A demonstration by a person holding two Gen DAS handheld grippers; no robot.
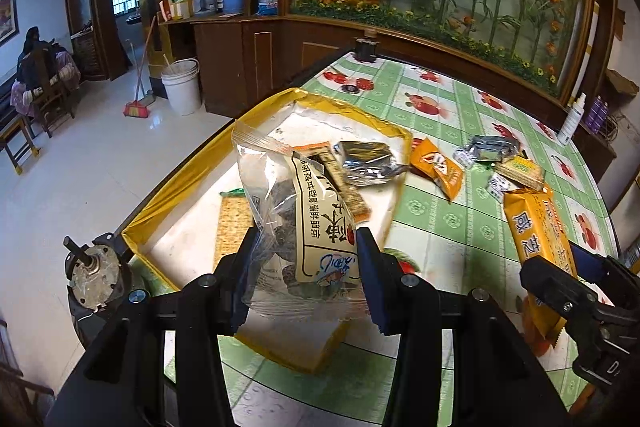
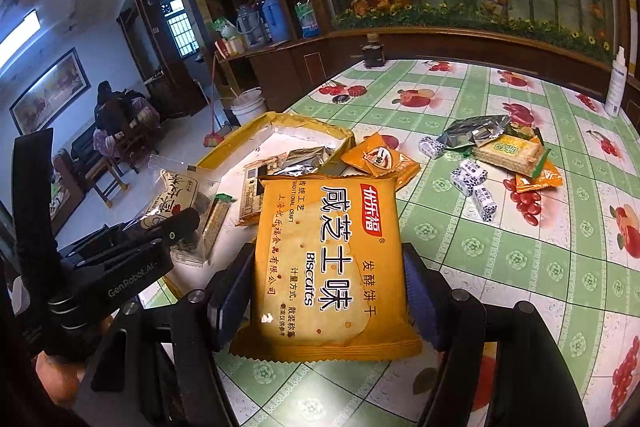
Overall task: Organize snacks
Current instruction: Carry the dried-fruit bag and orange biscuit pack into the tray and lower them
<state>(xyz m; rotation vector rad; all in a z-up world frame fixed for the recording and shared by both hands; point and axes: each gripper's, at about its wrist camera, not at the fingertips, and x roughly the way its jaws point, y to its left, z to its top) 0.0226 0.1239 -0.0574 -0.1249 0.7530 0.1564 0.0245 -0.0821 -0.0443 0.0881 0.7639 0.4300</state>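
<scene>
Left gripper (image 1: 306,259) pinches a clear snack bag (image 1: 296,219), held above the yellow-rimmed box (image 1: 192,183). Right gripper (image 2: 326,279) clamps an orange biscuit packet (image 2: 328,263) over the green tablecloth (image 2: 500,267), beside the box.

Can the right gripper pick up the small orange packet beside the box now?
Probably not: the right gripper is shut on the yellow biscuit packet, so its jaws are occupied, though the small orange packet lies uncovered.
</scene>
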